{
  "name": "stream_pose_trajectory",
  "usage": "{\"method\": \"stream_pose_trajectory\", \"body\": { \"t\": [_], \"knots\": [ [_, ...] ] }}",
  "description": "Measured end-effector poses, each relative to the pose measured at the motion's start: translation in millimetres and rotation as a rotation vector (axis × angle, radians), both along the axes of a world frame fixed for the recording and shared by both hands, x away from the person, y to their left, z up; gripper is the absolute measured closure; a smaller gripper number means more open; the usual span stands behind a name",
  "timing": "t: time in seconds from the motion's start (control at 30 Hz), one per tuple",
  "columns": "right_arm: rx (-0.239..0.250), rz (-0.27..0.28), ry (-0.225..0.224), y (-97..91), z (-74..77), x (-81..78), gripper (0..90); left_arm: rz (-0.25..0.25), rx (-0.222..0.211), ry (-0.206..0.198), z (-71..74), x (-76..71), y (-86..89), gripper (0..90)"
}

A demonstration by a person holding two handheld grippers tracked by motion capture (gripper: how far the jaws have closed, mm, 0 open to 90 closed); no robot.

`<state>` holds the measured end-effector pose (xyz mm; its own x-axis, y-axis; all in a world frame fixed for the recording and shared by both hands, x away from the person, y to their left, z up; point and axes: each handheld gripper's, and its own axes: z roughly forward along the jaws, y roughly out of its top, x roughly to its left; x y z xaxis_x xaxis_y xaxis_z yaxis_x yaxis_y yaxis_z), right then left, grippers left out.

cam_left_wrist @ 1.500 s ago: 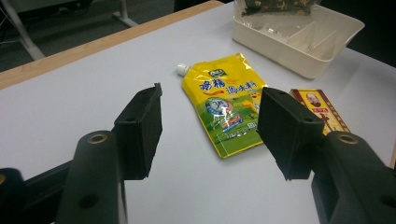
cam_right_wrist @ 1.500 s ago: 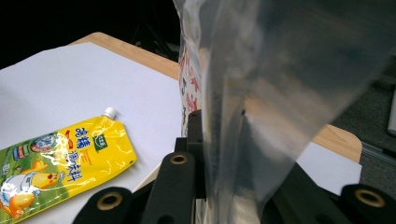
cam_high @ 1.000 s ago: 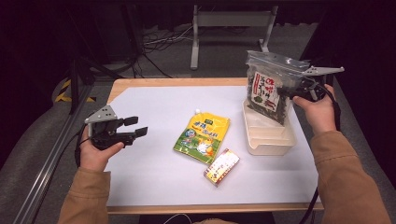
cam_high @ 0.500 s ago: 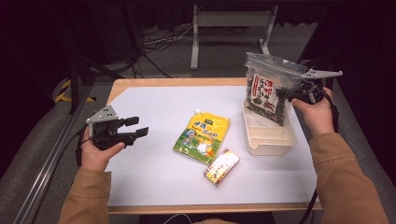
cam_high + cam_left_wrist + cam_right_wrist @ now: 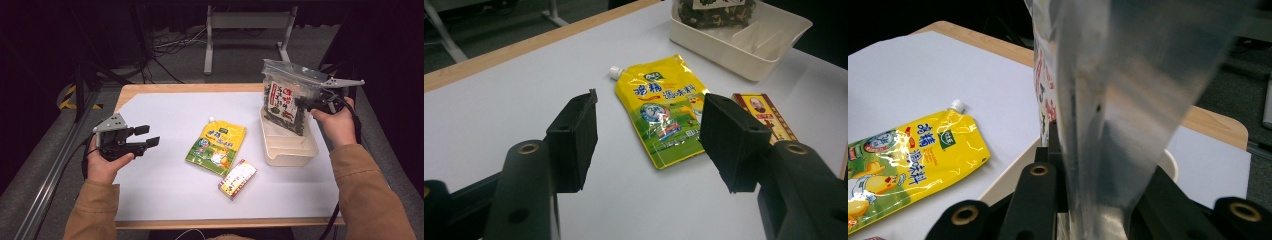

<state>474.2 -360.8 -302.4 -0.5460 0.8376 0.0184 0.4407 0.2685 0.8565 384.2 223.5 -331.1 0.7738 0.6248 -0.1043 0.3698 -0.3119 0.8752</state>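
Left tongs [image 5: 148, 136] sit released near the left edge of the white-covered counter [image 5: 160, 115], their black jaws spread well apart with only bare surface between them and beneath them; the left hand [image 5: 102, 162] holds them just inside the counter's left border. In the left gripper view the same tongs [image 5: 649, 130] frame the goods farther along. Open white surface runs from those jaws to the middle of the counter, and the near strip along the front edge lies bare as well.

Near the centre lies a flat yellow spouted pouch with green print [image 5: 216, 148], its white cap pointing toward the far edge. Just beside its near right corner, apart from it, rests a small red and cream printed carton [image 5: 237, 178], angled and closer to the front edge.

To the right stands a shallow cream plastic tray with inner dividers [image 5: 295, 150], close to the counter's right edge. Over its far end hangs a clear plastic bag of dark dried food with a red-lettered label [image 5: 285, 100], upright, its bottom at the tray's far compartment. Right tongs [image 5: 312, 102] are clenched on this bag's side edge, the right hand [image 5: 336, 122] beyond the tray's right wall. In the right gripper view the film [image 5: 1108, 100] rises pinched between the closed jaws.
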Motion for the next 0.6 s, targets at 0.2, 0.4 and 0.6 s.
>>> {"method": "stream_pose_trajectory", "body": {
  "t": [0.2, 0.4, 0.6],
  "knots": [
    [-0.016, -0.008, 0.004, 2.6, -8.8, 3.9, 81.2, -0.002, 0.000, -0.004, 0.2, 0.1, -0.9, 41.2],
    [0.000, -0.011, 0.004, -1.6, -10.3, 5.0, 79.3, -0.001, -0.004, 0.006, -1.3, 1.4, -3.9, 41.2],
    [0.024, -0.049, 0.004, -5.8, -7.8, 5.5, 66.3, -0.004, 0.001, 0.012, -2.2, 2.5, -6.0, 41.1]
  ]
}}
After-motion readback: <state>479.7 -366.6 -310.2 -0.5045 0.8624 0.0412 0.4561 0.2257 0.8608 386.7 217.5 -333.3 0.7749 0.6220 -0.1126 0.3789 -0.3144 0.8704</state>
